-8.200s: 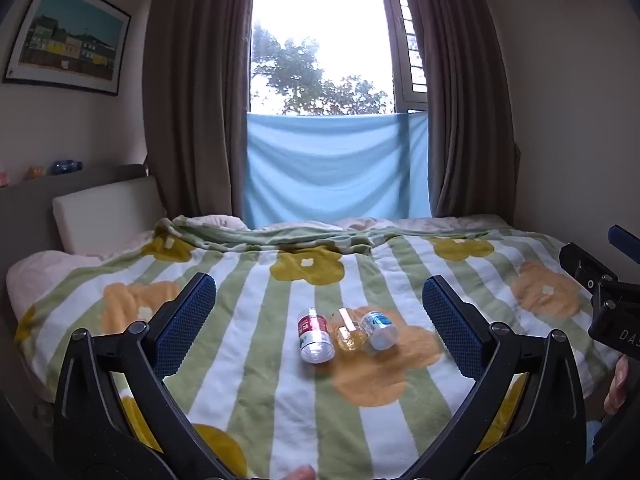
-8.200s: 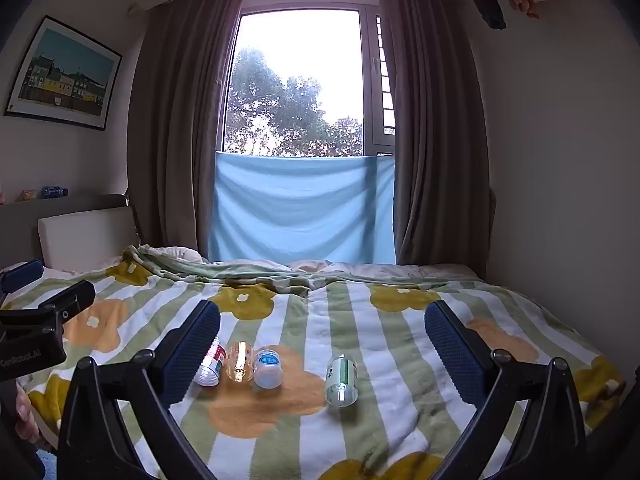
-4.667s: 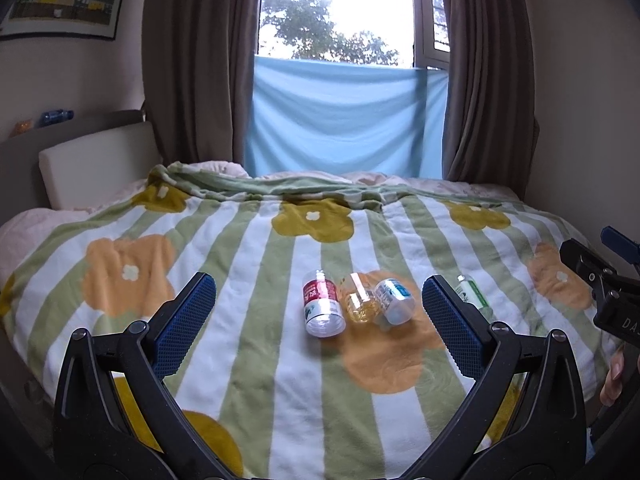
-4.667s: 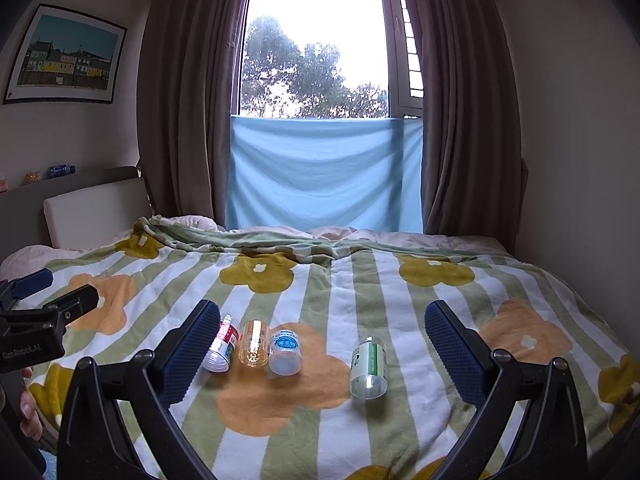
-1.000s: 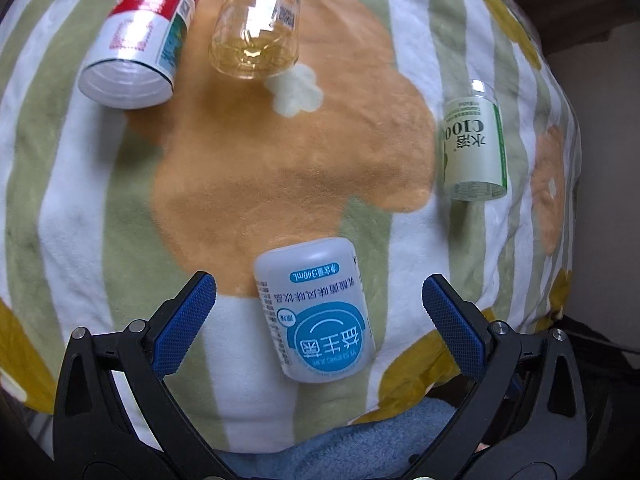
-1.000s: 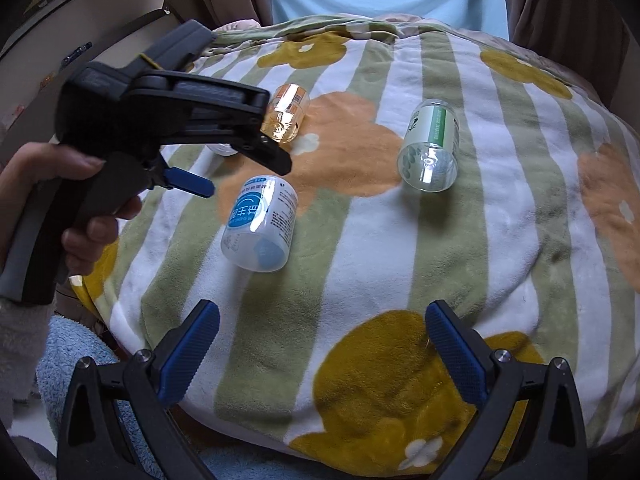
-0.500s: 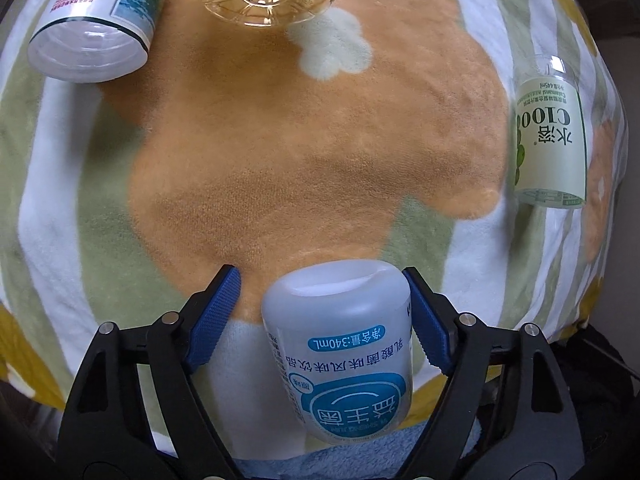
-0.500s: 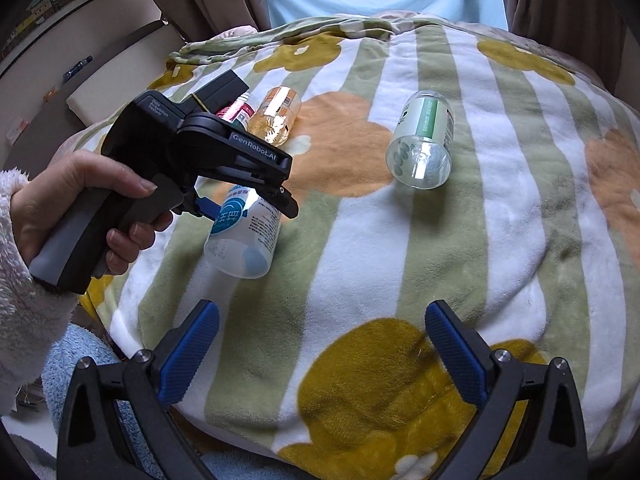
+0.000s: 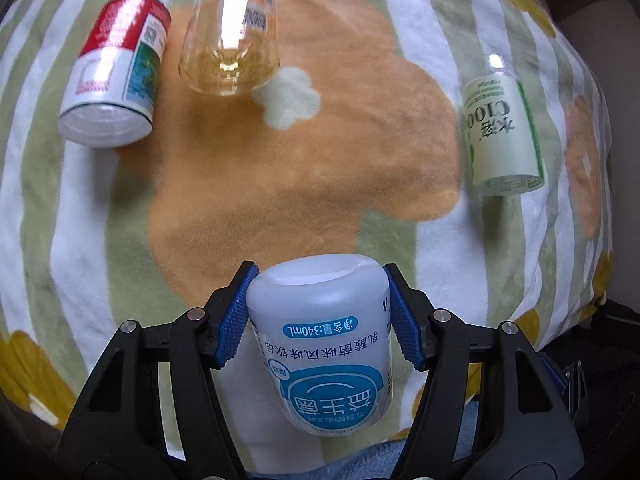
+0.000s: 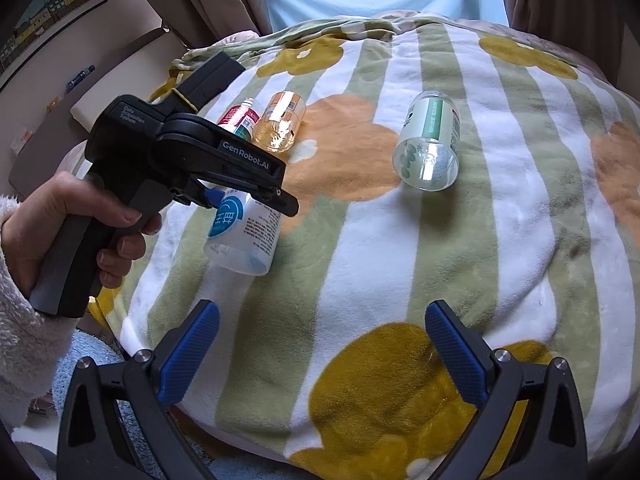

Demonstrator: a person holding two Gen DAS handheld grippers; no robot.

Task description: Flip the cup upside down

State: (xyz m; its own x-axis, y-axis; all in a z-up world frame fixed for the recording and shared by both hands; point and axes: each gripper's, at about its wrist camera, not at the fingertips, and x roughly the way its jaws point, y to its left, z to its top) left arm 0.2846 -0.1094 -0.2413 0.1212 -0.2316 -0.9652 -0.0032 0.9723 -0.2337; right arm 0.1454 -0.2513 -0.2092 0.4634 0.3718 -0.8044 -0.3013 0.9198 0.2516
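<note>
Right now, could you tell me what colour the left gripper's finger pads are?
Blue, ribbed pads, clearest in the left wrist view.

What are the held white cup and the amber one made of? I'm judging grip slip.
White cup: likely matte translucent plastic, cloudy wall under a printed label. Amber cup: clear glossy plastic or glass; sharp highlights, blanket visible through it.

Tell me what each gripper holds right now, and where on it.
The left gripper clamps the white blue-labelled cup across its sides, near the closed base. The right gripper holds nothing.
</note>
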